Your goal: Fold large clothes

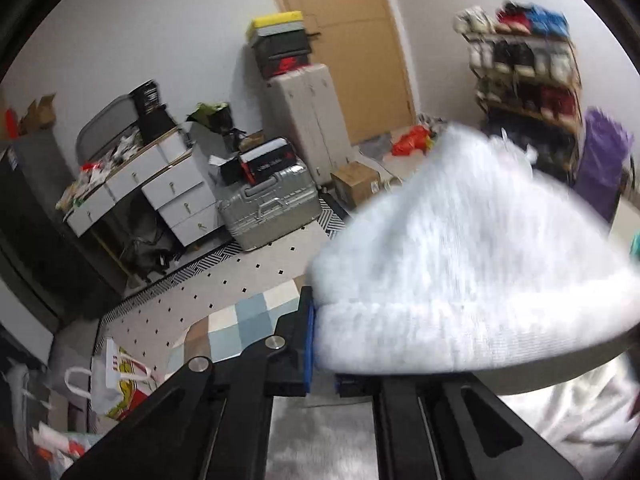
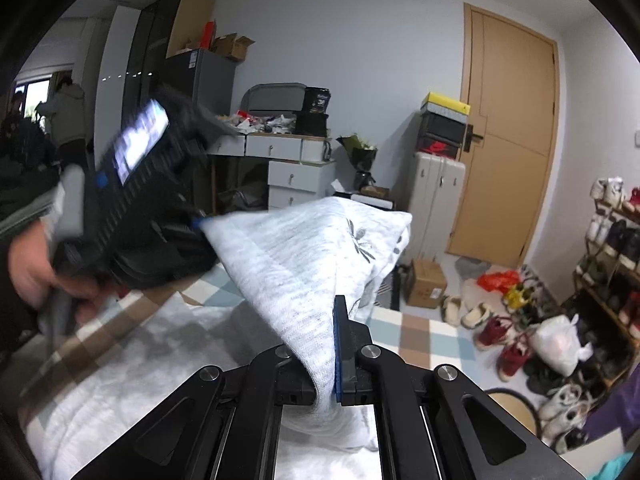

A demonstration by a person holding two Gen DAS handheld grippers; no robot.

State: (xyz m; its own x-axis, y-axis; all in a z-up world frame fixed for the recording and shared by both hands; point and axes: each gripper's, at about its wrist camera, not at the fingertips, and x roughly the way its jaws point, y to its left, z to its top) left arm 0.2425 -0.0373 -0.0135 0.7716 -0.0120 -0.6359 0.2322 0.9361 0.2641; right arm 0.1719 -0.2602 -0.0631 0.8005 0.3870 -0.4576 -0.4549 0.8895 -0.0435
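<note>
**Both grippers clamped on a white-grey knit garment held above the bed**

Nearest the right wrist camera, the right gripper (image 2: pixel 334 360) is closed tight on a fold of the white-grey knit garment (image 2: pixel 304 256); the cloth is pinched between its blue pads and spills down below them onto the bed (image 2: pixel 416 332). From that pinch the fabric rises up and away to the left, stretched as a slanted sheet whose long axis runs from the right gripper toward the left gripper (image 2: pixel 200 222). There a hand (image 2: pixel 36 276) grips the handle, blurred, and the garment's far edge meets the tool's blue-tipped fingers.

In the left wrist view the left gripper (image 1: pixel 320 360) is likewise closed on the garment's ribbed hem (image 1: pixel 460 344), which lies across the fingertips and swells up and to the right, blurred. No earlier picture shows how its jaws stood before.

More of the garment lies crumpled on the checked bedcover (image 1: pixel 248 312) below both tools.

Farther off stand a silver suitcase (image 1: pixel 268 208), white drawers (image 1: pixel 180 196), a wooden door (image 2: pixel 512 128) and a shoe rack (image 1: pixel 528 76).
</note>
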